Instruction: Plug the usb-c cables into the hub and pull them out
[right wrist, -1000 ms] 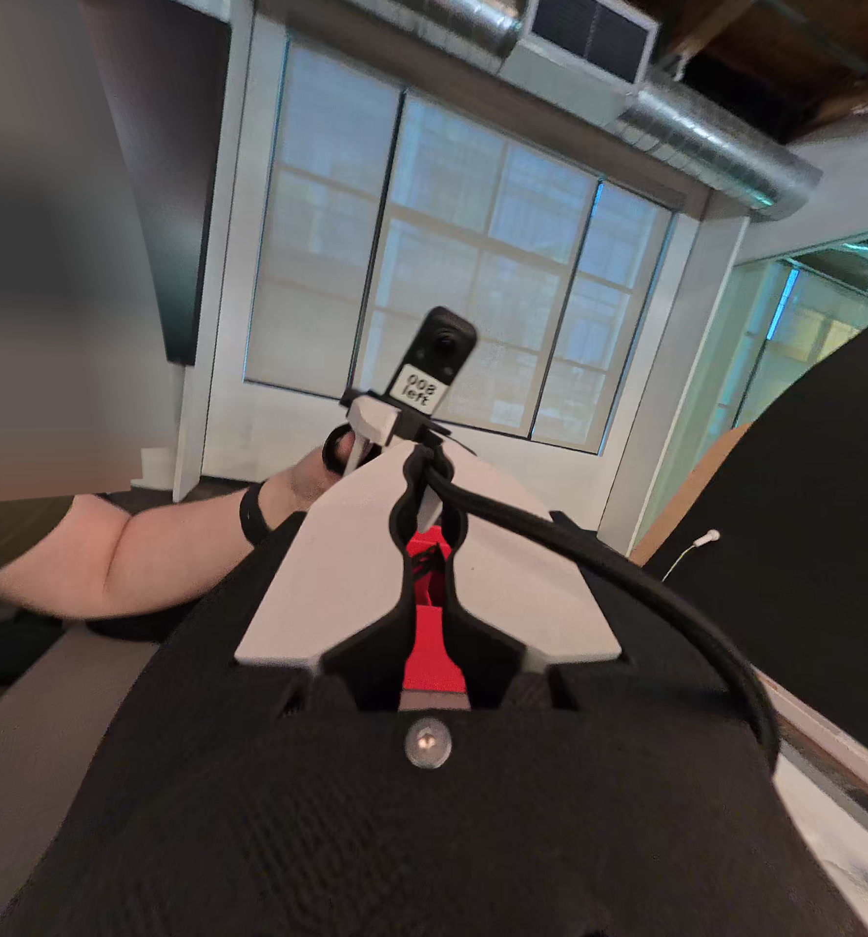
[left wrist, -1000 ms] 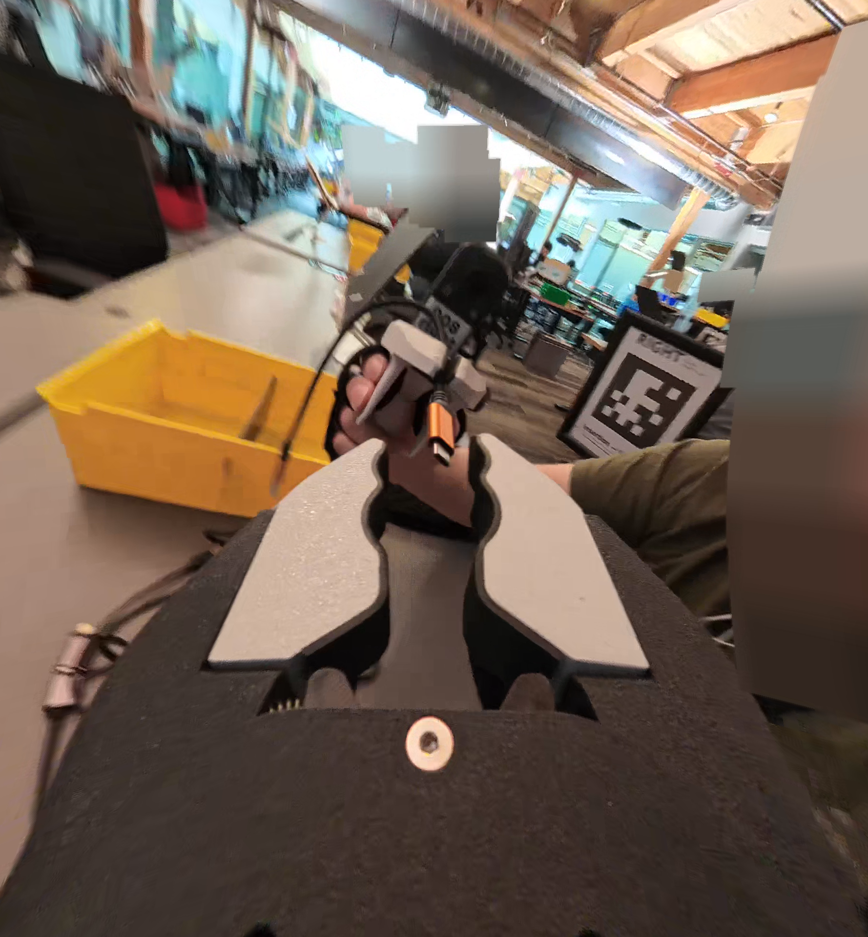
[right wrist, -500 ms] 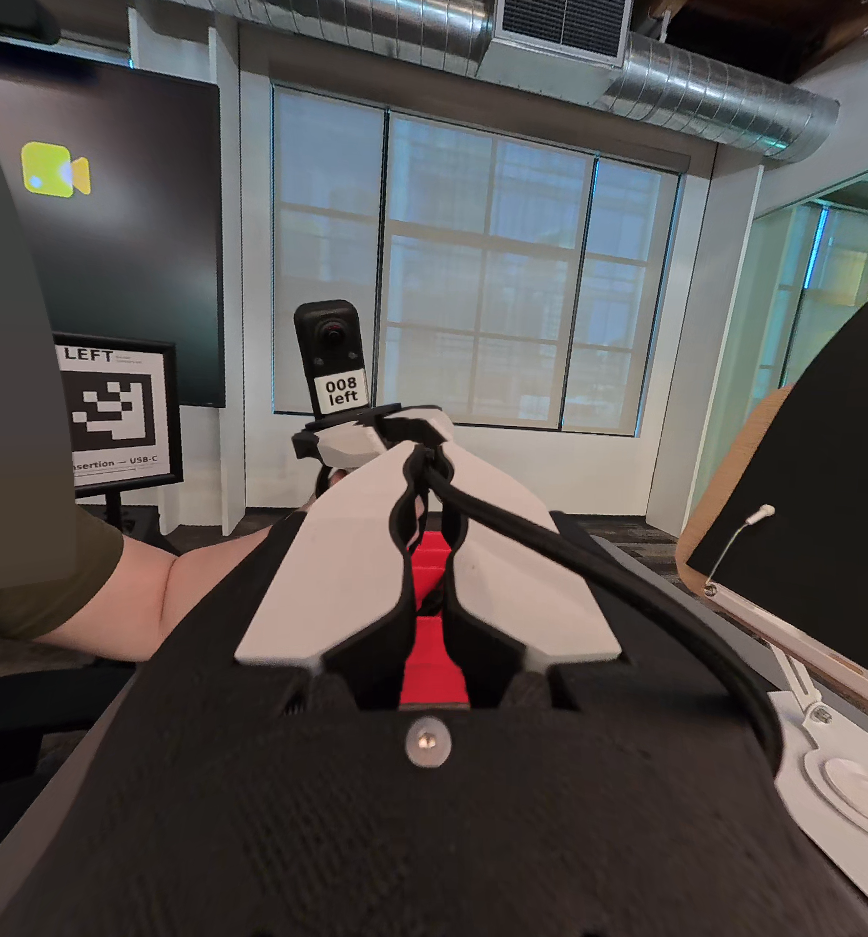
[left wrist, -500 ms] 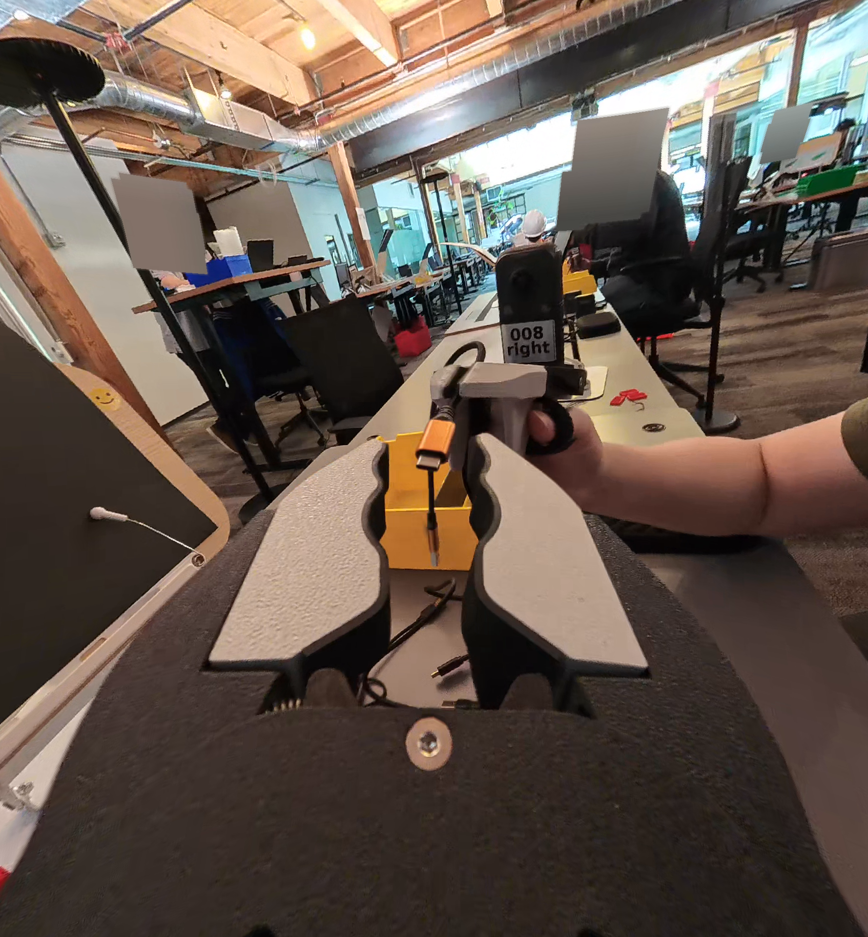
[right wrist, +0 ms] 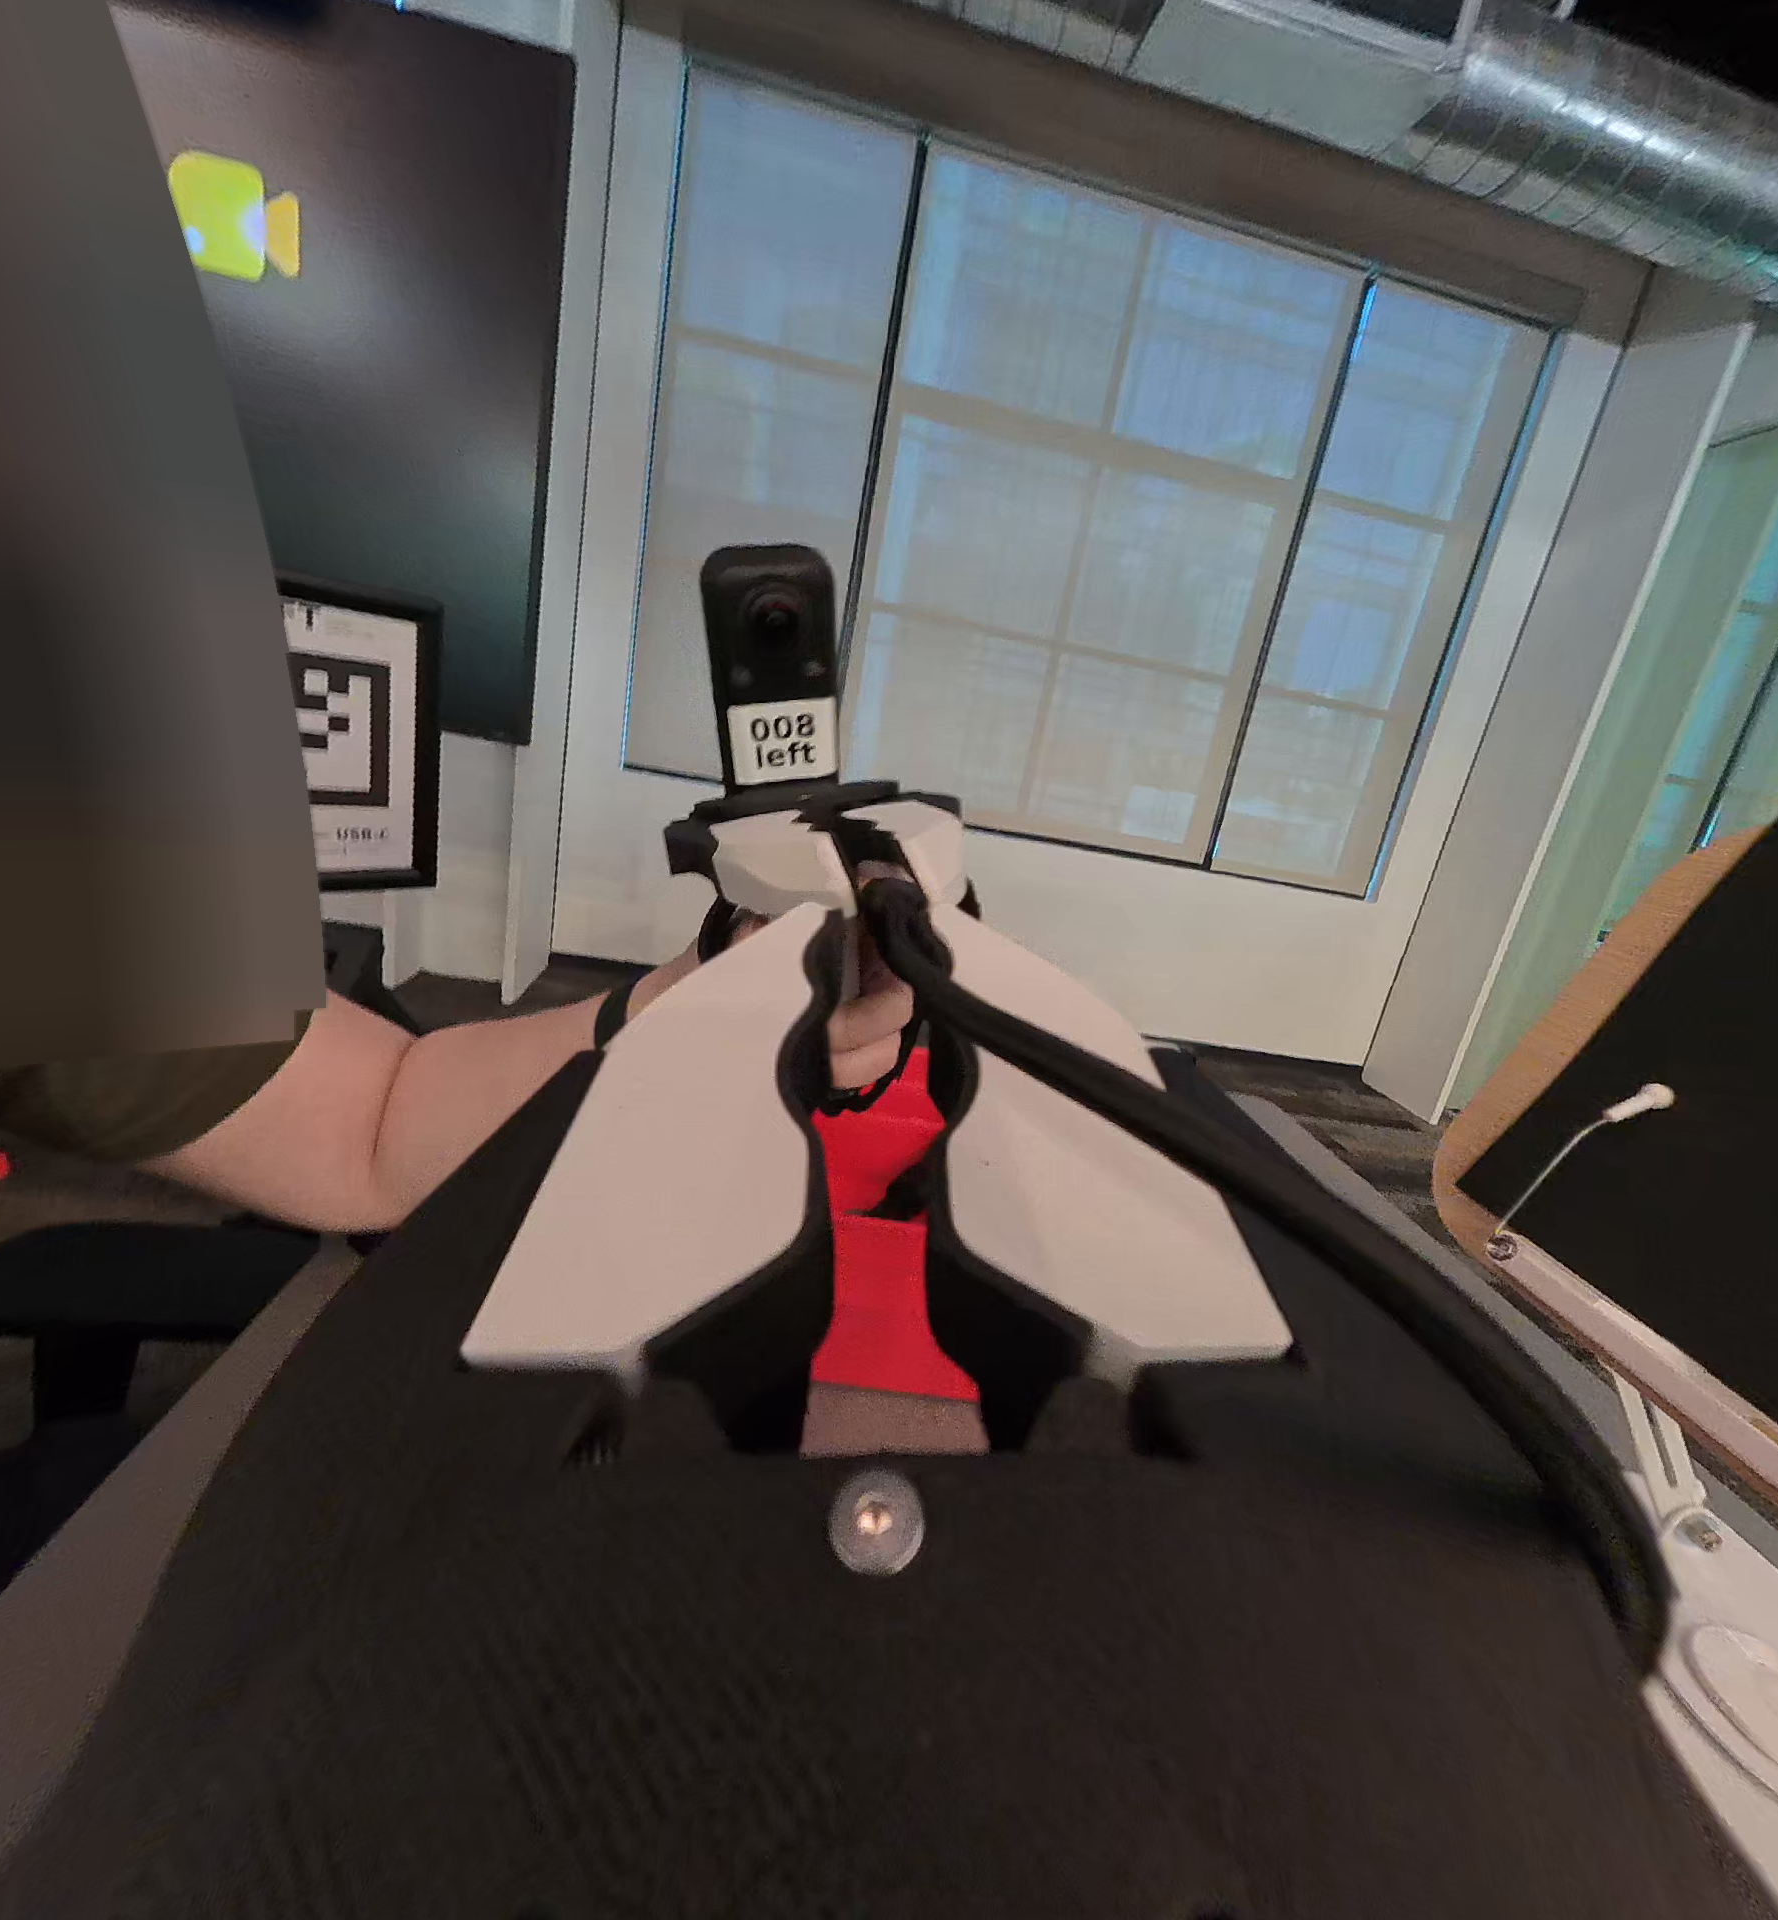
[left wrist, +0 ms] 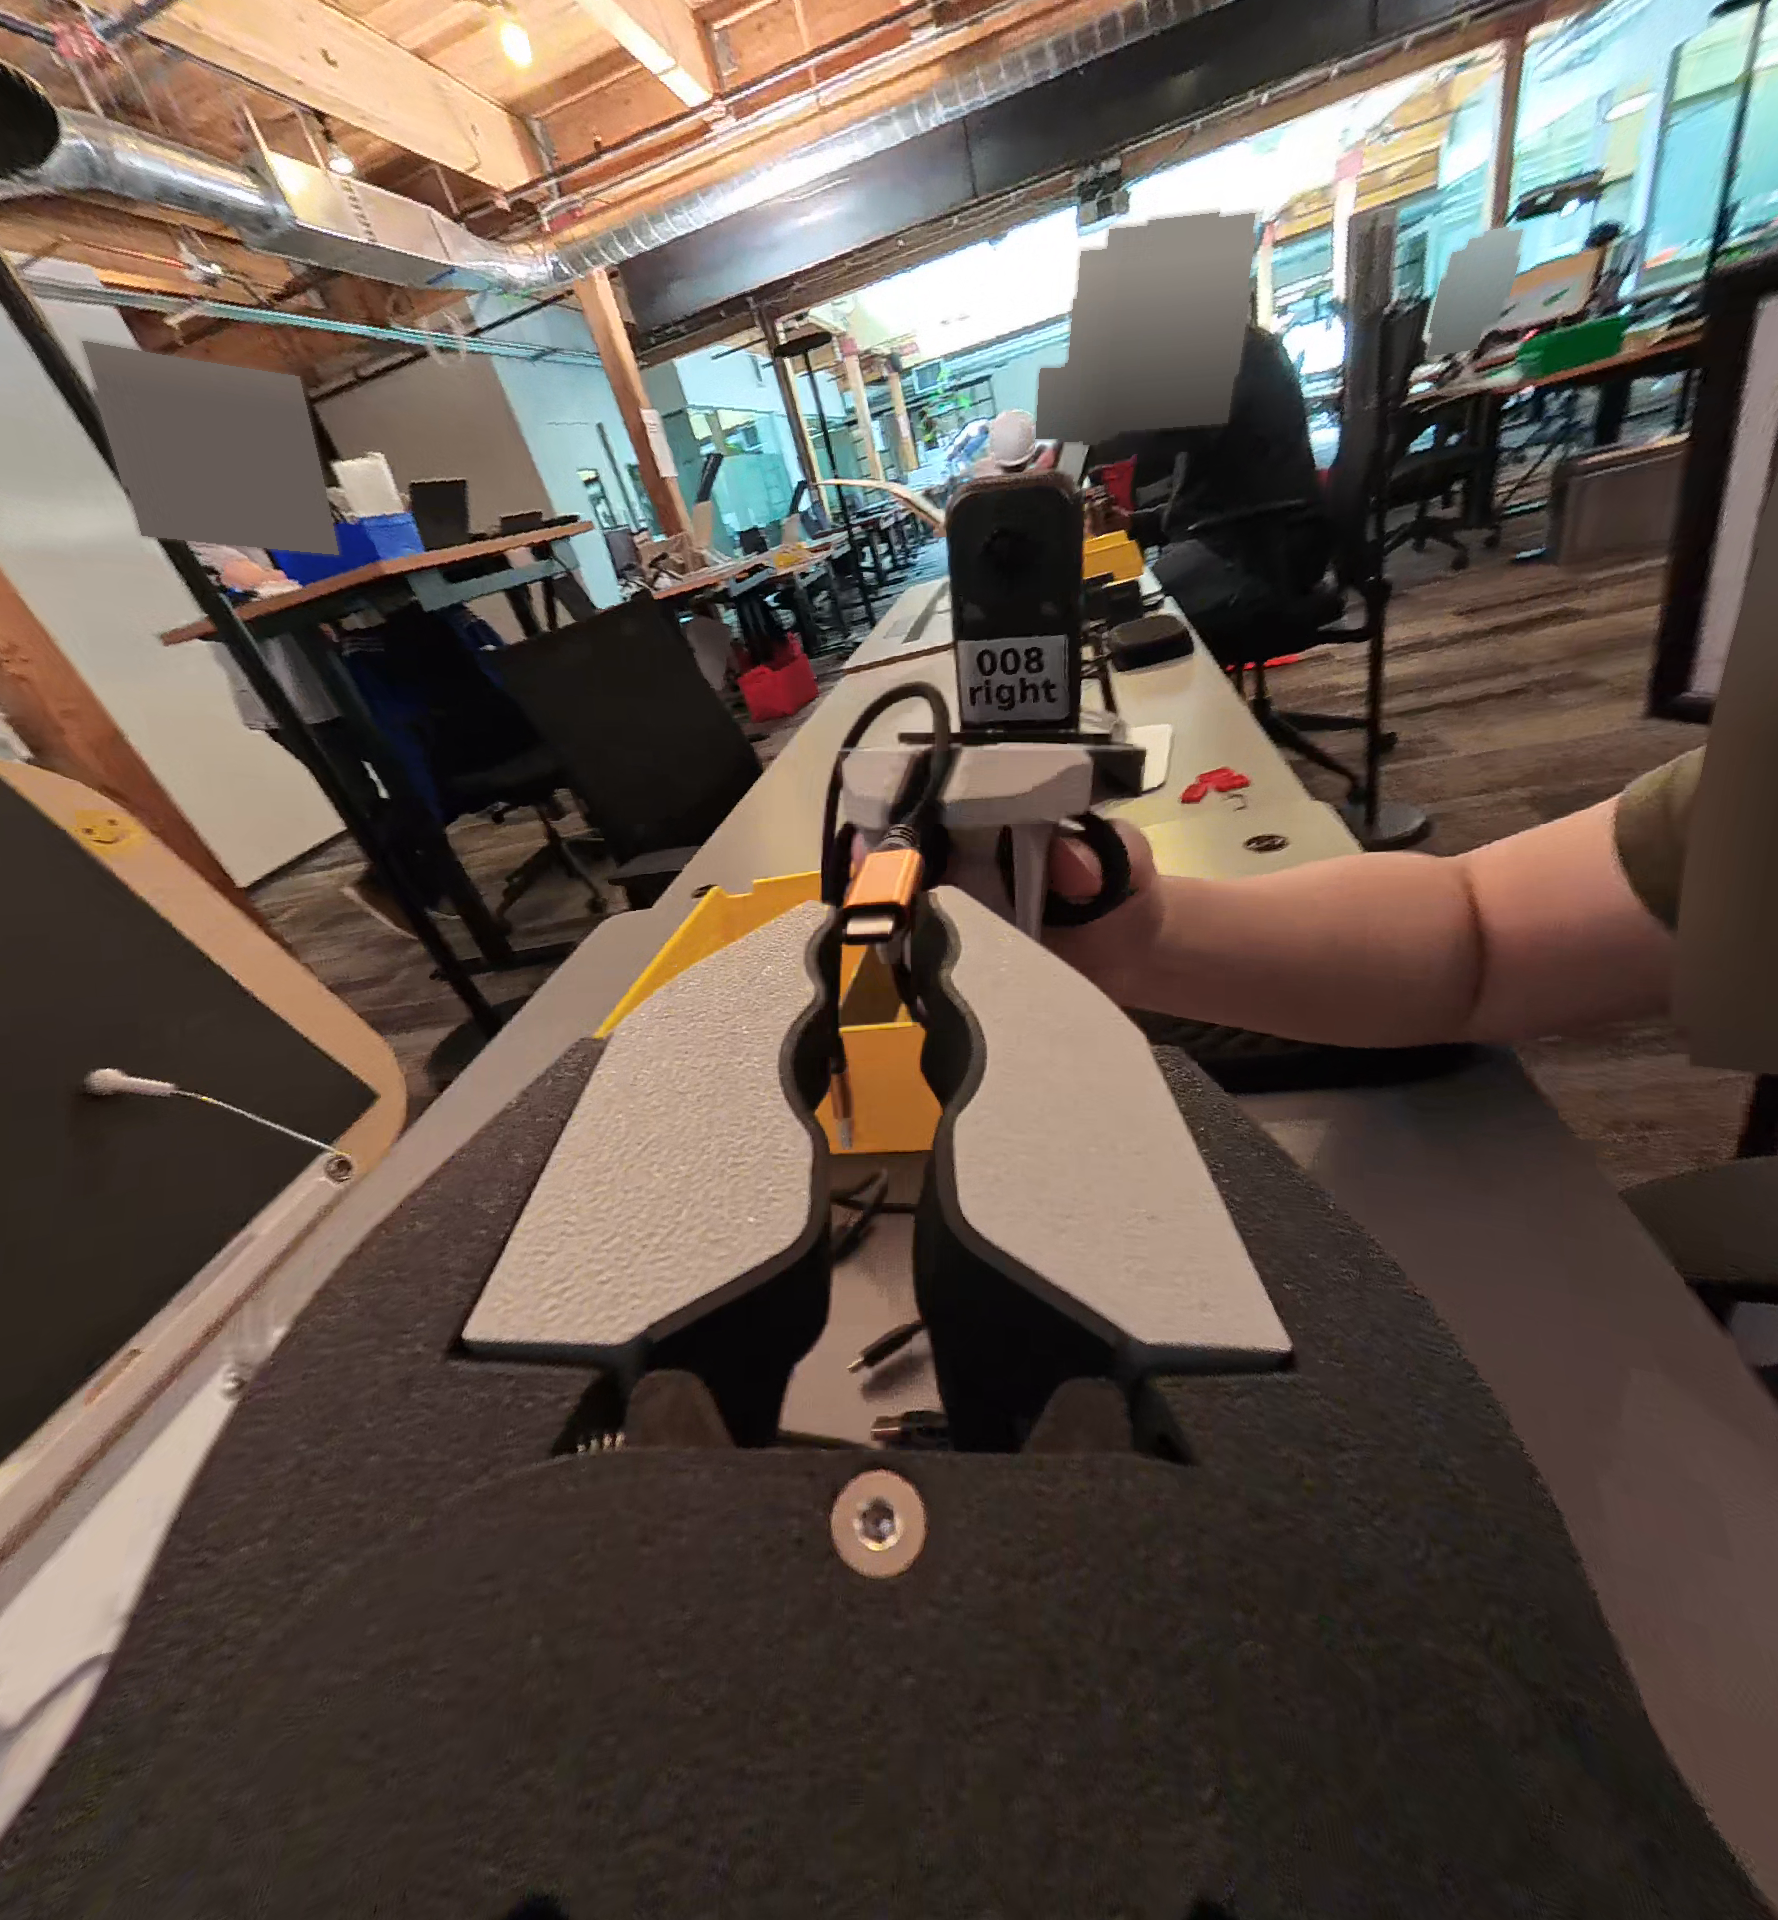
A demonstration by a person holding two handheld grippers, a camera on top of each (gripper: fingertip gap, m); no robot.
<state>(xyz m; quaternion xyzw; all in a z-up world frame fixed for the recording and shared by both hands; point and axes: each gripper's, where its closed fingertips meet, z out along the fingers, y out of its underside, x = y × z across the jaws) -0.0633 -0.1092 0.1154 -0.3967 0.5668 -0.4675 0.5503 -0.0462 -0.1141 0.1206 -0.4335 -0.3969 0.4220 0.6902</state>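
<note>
Right gripper [left wrist: 890, 821] closed on black cable [right wrist: 1155, 1122], orange plug [left wrist: 877, 902] facing left gripper [left wrist: 872, 940]. Left gripper parted narrowly, empty, plug at fingertips. Yellow bin [left wrist: 880, 1081] on table [left wrist: 1384, 1174] beyond.

Each gripper has a black, rough-textured body with a round silver screw set at its middle, and two pale grey, grainy fingers with wavy black-edged inner rims: the left gripper [left wrist: 869, 940] and the right gripper [right wrist: 869, 935] look alike. Seen from the opposite view, each carries a black camera [left wrist: 1015, 582] upright on a grey-white mount, with a white label below the lens. The person wears an olive short sleeve [left wrist: 1654, 831] and a black wristband [right wrist: 617, 1013].
</note>
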